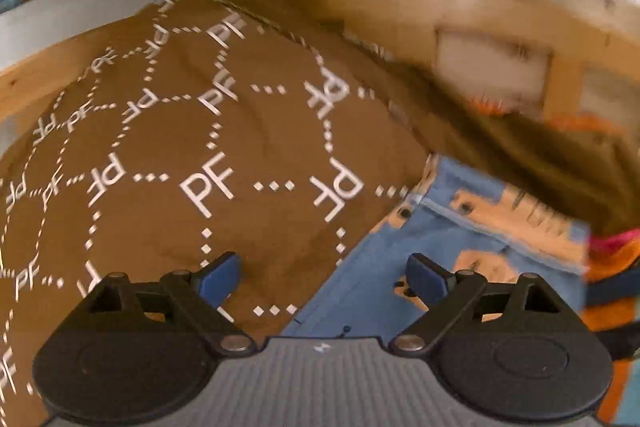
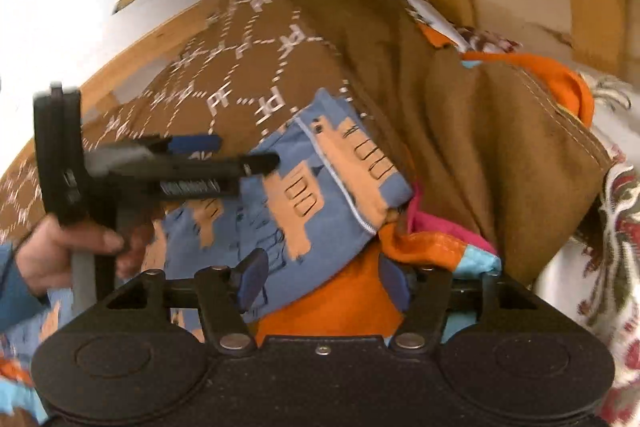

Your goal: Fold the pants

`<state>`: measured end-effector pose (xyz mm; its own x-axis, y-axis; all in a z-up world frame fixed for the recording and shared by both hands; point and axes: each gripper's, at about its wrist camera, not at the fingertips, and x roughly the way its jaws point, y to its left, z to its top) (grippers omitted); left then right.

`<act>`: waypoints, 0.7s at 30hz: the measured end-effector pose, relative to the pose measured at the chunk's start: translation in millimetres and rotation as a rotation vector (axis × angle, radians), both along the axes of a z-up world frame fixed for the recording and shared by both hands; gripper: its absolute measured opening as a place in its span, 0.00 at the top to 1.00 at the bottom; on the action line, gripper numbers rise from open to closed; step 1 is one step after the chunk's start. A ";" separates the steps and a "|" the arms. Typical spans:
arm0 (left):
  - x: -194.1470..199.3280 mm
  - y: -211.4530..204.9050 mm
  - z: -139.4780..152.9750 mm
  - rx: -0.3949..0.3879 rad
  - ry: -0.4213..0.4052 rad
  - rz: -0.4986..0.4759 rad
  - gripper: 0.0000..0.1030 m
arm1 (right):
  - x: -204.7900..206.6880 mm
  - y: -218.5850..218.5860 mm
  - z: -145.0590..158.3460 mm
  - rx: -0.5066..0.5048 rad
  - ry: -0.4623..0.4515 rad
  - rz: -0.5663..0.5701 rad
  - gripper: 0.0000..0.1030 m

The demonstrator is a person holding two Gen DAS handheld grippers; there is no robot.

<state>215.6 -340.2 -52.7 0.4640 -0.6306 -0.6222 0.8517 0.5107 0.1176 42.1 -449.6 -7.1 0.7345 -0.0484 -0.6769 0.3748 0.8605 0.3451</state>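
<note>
The brown pants [image 1: 224, 147] with a white "PF" print lie spread out, filling the left wrist view; they also show in the right wrist view [image 2: 248, 67]. My left gripper [image 1: 324, 277] is open, its blue pads low over the pants' near edge and a blue patterned cloth [image 1: 400, 259]. In the right wrist view the left gripper [image 2: 192, 163] reaches in from the left, held by a hand. My right gripper [image 2: 320, 281] is open over an orange cloth [image 2: 340, 303], with the blue patterned cloth [image 2: 312, 179] just ahead.
A plain brown cloth [image 2: 460, 131] drapes over the pile at the right. A wooden frame [image 1: 500, 19] stands behind. A flower-print fabric [image 2: 616, 247] lies at the right edge. A wooden edge [image 1: 36, 83] runs along the left.
</note>
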 end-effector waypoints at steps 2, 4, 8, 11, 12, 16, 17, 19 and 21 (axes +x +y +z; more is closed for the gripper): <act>1.6 -1.0 -6.6 0.002 -0.026 -0.017 0.08 | 3.3 0.0 -1.0 0.015 -0.009 -0.035 0.35; 5.0 4.1 -10.1 -0.020 -0.014 -0.027 0.08 | 0.9 -1.4 -1.1 0.031 -0.040 -0.080 0.35; 9.3 10.3 -12.6 -0.026 -0.011 -0.029 0.08 | -3.1 3.4 -0.7 0.033 -0.094 -0.125 0.34; 10.4 15.3 -7.7 -0.035 0.009 -0.010 0.11 | -4.3 2.6 -4.7 0.085 -0.095 -0.178 0.34; 12.5 15.7 -4.1 -0.039 0.019 0.000 0.13 | -5.8 2.1 -6.0 0.110 -0.098 -0.199 0.34; 15.7 20.9 3.6 -0.023 0.035 0.037 0.16 | -7.5 -3.2 -8.5 0.161 -0.126 -0.276 0.37; 15.2 22.7 4.9 -0.018 0.034 0.047 0.16 | -6.4 -5.4 -8.9 0.172 -0.134 -0.298 0.37; 15.0 28.0 8.8 -0.018 0.049 0.076 0.17 | -2.9 -6.3 -9.3 0.184 -0.148 -0.341 0.36; 16.5 34.9 15.3 -0.030 0.081 0.119 0.17 | 0.4 -4.3 -9.0 0.184 -0.164 -0.366 0.36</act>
<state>232.2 -305.4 -37.4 0.4859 -0.5929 -0.6422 0.7909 0.6110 0.0344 42.5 -453.9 -16.1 0.7896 -0.2147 -0.5748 0.5711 0.5997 0.5605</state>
